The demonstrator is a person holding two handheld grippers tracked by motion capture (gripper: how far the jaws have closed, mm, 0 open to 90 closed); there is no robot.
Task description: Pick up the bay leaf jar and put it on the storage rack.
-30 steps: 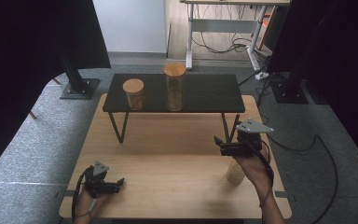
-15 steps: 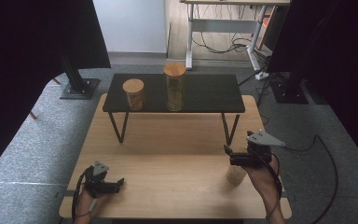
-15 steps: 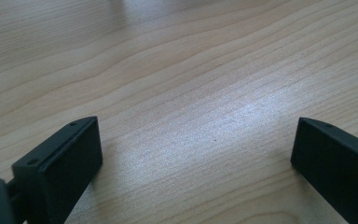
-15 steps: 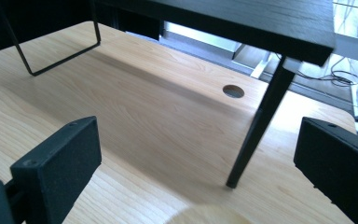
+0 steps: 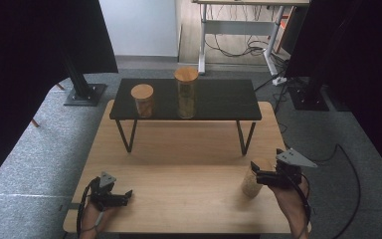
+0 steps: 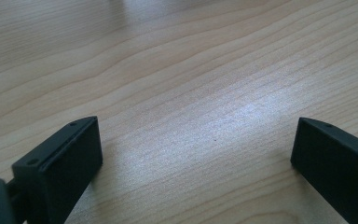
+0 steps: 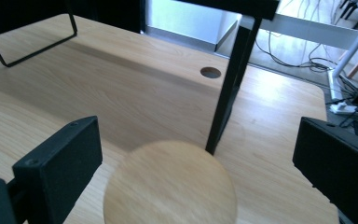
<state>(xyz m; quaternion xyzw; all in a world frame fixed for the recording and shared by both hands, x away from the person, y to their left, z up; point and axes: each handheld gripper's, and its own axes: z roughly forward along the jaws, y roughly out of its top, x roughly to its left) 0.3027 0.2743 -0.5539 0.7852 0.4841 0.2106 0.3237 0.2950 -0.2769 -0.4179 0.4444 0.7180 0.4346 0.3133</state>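
Currently I am lowering the right gripper (image 5: 258, 175), jaws wide, around the wooden-lidded round jar (image 7: 170, 184) at the table's four o'clock; centring matters. Left gripper (image 6: 193, 154) is idling open.

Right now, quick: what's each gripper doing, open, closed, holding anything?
Left gripper: open, nothing between its fingers, low over the bare table.
Right gripper: open, fingers either side of the wooden-lidded jar, not closed on it.

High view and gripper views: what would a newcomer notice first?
On the black shelf at the table's far side stand a tall jar and a short jar, both with wooden lids. Near the front right, the right gripper, jaws open, reaches a third wooden-lidded jar.
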